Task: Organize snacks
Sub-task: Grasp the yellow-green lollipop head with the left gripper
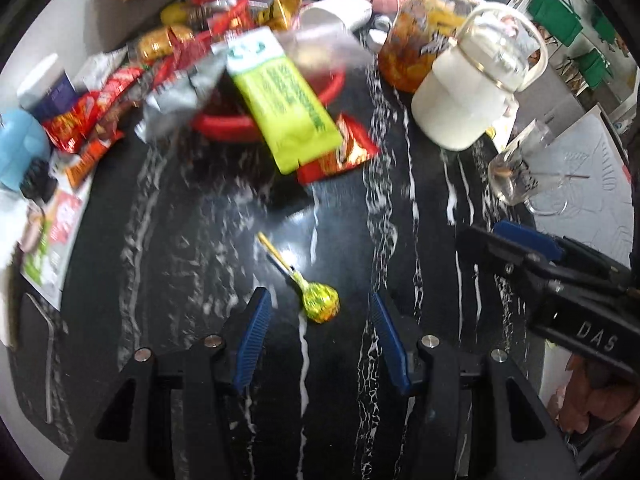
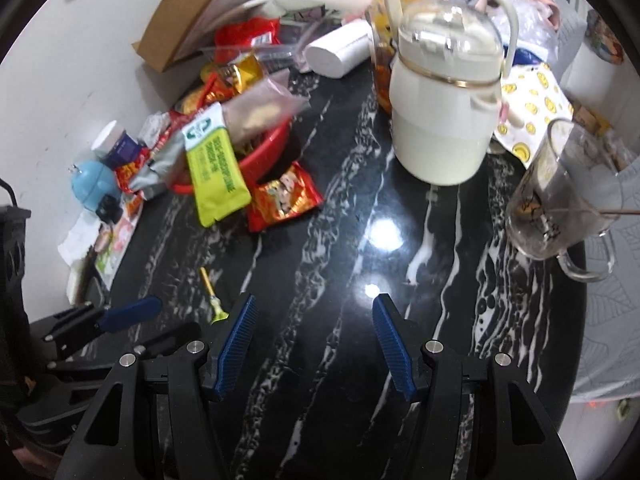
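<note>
A yellow-green wrapped lollipop (image 1: 320, 302) lies on the black marble table (image 1: 192, 240), its stick pointing away; in the right wrist view only its stick (image 2: 211, 294) shows. My left gripper (image 1: 318, 302) is open, its jaws on either side of the lollipop head without touching it. My right gripper (image 2: 314, 300) is open and empty over bare table; it also shows in the left wrist view (image 1: 508, 236). A red basket (image 1: 224, 124) holds a lime-green packet (image 1: 286, 114) that hangs over its rim. A red-gold snack pack (image 2: 286, 196) lies in front of it.
Many red and gold snack packs (image 1: 192, 40) are piled at the back left. A white kettle (image 2: 444, 108), a jar of orange preserves (image 1: 416, 44) and a glass mug (image 2: 560, 196) stand at the right. A cardboard box (image 2: 192, 12) and a blue round gadget (image 2: 92, 182) sit at the left.
</note>
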### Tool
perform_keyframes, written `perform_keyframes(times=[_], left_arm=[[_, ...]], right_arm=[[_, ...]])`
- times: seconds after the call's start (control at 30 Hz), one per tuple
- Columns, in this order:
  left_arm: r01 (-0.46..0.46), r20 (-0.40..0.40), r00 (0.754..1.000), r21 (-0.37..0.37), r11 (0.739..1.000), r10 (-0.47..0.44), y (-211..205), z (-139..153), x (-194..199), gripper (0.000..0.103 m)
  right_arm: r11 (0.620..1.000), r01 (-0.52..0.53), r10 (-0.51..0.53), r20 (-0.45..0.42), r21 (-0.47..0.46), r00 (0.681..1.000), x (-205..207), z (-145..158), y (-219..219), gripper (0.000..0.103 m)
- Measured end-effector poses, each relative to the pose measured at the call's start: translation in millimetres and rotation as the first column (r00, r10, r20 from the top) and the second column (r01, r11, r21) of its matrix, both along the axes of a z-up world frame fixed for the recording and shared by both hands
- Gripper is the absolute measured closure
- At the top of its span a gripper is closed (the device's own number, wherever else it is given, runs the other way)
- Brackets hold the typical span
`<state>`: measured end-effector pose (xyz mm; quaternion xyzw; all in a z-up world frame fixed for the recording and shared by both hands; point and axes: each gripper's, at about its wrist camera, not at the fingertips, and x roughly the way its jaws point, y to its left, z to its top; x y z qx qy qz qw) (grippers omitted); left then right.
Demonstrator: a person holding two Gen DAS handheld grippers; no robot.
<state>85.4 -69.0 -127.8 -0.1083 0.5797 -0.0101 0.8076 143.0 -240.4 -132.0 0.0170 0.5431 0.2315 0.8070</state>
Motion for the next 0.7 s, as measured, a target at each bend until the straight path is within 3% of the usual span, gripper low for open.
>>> perform_keyframes(times=[0.2, 0.37, 0.5, 0.6, 0.7], left_arm=[[-0.011, -0.052, 0.999, -0.023, 1.0, 0.01, -4.5, -25.2, 1.7, 0.052], [-0.018, -0.044, 0.999, -0.011, 1.0, 0.017, -3.2, -36.0, 6.6, 0.052], [-0.006, -0.041, 0.999, 0.006, 1.0, 0.006, -2.3, -41.5, 8.8, 0.059], [0.004, -0.033, 0.999, 0.01, 1.0, -0.003, -1.1, -43.4, 7.3, 0.079], [0.027, -0.01, 1.0, 0.03, 0.999, -0.027, -2.9, -43.7, 6.2, 0.079]], right_arm=[[1.0, -0.009, 0.009, -0.046, 0.0, 0.999, 9.5, -20.9, -1.7, 0.043], [1.0, -0.021, 0.021, -0.06, 0.0, 0.998, 18.6, -27.6, 0.8, 0.043], [0.999, -0.035, 0.035, -0.062, -0.001, 0.997, 26.4, -30.6, 6.1, 0.043], [0.999, -0.047, 0.047, -0.059, 0.0, 0.997, 33.3, -32.6, 11.7, 0.043], [0.998, -0.063, 0.063, -0.052, 0.003, 0.997, 40.8, -34.9, 18.2, 0.043]])
